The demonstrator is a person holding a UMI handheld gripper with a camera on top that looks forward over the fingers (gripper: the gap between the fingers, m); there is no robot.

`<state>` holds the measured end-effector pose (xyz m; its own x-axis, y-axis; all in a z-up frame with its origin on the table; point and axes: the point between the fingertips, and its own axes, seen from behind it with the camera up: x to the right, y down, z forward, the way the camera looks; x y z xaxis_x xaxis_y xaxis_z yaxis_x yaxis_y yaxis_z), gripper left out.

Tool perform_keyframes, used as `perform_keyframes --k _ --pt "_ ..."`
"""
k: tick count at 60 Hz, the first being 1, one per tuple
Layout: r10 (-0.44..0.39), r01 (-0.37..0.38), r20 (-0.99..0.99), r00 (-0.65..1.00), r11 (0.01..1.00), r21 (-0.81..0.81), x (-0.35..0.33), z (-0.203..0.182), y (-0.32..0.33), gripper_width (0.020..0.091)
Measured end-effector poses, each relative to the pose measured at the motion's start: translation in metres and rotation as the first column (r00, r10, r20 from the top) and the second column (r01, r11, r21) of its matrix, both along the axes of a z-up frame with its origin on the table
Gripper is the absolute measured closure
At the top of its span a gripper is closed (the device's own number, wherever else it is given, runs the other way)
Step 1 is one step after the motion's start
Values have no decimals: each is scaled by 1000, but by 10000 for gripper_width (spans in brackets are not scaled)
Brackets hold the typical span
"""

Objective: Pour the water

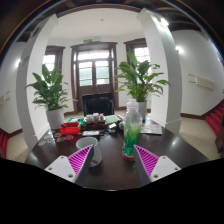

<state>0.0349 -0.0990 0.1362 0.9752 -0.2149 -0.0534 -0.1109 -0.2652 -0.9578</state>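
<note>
Clearly the gripper (110, 160) stands wide open, a bottle (131, 130) upright between its fingers, ungripped.

The claw (108, 160) points across a dark round wooden desk (110, 175), its two fingers spread apart. Between them, nearer the right finger (147, 160), stands a clear plastic bottle with a green label (131, 130), resting on the desk with a gap at either side. Just ahead of the left finger (80, 158) sits what may be a small dark cup (96, 155); the view is too poor to be sure. Beyond the left finger lies a red box-like object (70, 128) among small clutter. Farther back, a leafy potted plant (48, 92) stands to the left and another leafy potted plant (140, 80) to the right, behind the bottle. Between them, behind the desk, is a dark wood-framed window (96, 70).
</note>
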Motion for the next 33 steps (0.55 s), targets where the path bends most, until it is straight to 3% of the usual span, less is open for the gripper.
perform_keyframes --k 20,33 --pt "156 -157 35 987 988 9 -92 30 -54 311" --pt "174 -176 59 983 984 31 -107 38 -61 322"
